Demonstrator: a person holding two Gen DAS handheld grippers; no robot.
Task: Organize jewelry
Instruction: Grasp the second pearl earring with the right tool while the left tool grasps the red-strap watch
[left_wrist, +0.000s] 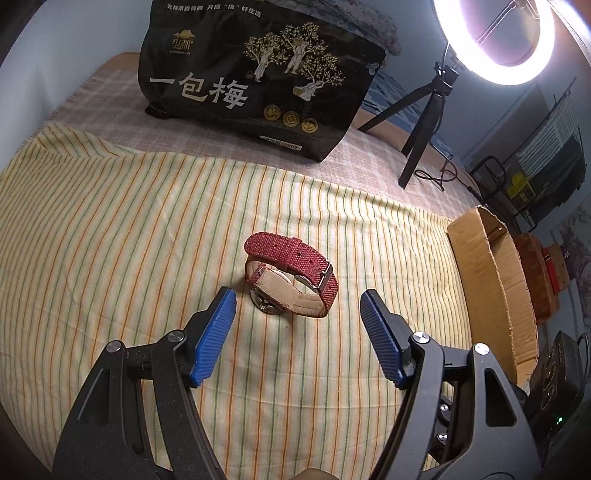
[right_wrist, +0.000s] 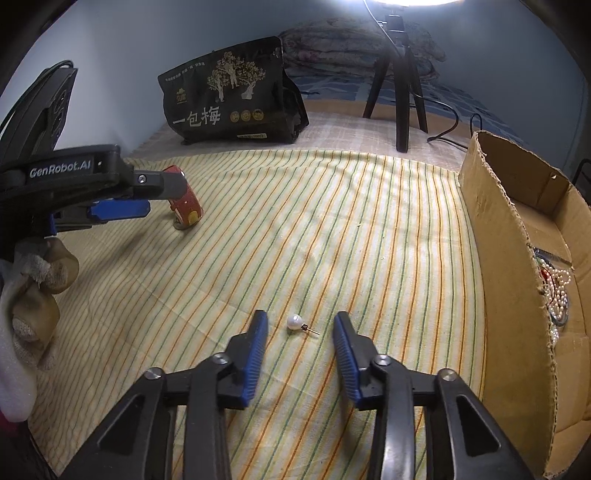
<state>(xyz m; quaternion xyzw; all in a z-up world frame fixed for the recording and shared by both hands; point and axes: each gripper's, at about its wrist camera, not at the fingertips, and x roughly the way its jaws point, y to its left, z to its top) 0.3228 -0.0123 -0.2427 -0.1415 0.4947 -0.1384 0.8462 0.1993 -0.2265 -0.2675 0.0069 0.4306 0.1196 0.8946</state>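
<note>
Red woven-strap wristwatch with a metal case (left_wrist: 291, 282): rests buckled in a loop on the yellow striped cloth (left_wrist: 129, 229), just ahead of and between the spread blue-padded fingers of the left gripper (left_wrist: 298, 301), which grips nothing and does not touch it. Small white pearl stud earring with a thin gold post (right_wrist: 297, 322): lies on the same cloth between the tips of the right gripper (right_wrist: 300, 320), jaws parted and clear of it on both sides. Open brown cardboard box (right_wrist: 517, 266): stands at the cloth's right edge, near the right gripper, holding pearl bead strands (right_wrist: 559, 291).
</note>
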